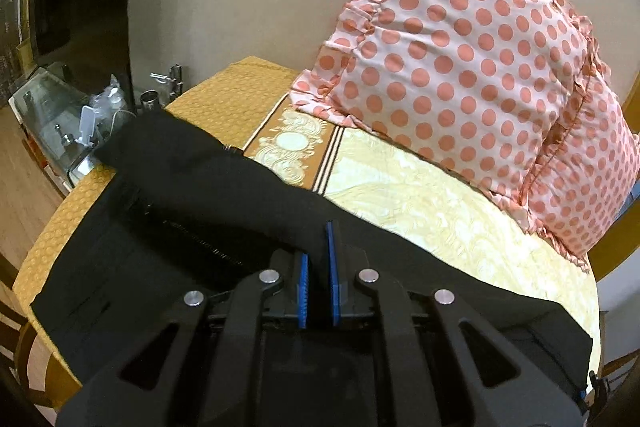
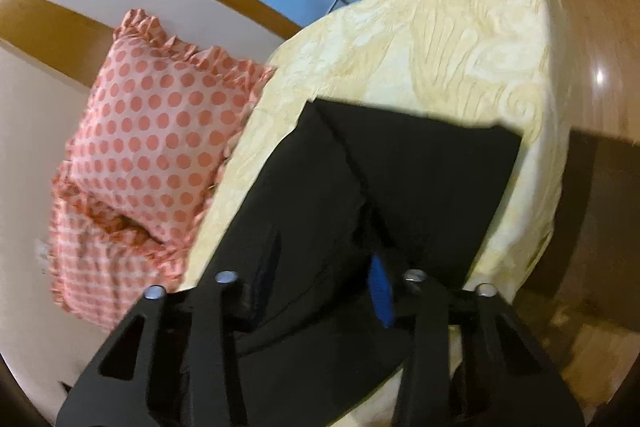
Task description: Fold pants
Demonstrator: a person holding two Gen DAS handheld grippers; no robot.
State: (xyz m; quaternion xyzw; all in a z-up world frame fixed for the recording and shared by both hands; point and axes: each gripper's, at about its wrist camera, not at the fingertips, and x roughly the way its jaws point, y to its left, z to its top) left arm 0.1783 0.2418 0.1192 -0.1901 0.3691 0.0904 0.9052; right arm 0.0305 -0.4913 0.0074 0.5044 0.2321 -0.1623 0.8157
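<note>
Black pants (image 1: pixel 180 163) lie lengthwise across the bed, one end reaching the orange cover at the left. My left gripper (image 1: pixel 318 251) is shut on a raised fold of the pants, the black cloth pinched between its blue pads (image 1: pixel 334 267). In the right wrist view the pants (image 2: pixel 432 163) spread over the cream sheet toward the bed's corner. There my right gripper (image 2: pixel 352 267) is shut on a bunch of the same cloth. Only one blue pad (image 2: pixel 380 291) shows; the other finger is hidden under the fabric.
Pink polka-dot pillows (image 1: pixel 472 59) (image 2: pixel 160 131) lean on the wall along the bed's far side. A cream patterned sheet (image 1: pixel 420 195) and an orange cover (image 1: pixel 236 87) dress the bed. A glass side table (image 1: pixel 60 123) with small items stands at the left. Wooden floor (image 2: pixel 600 47) borders the bed.
</note>
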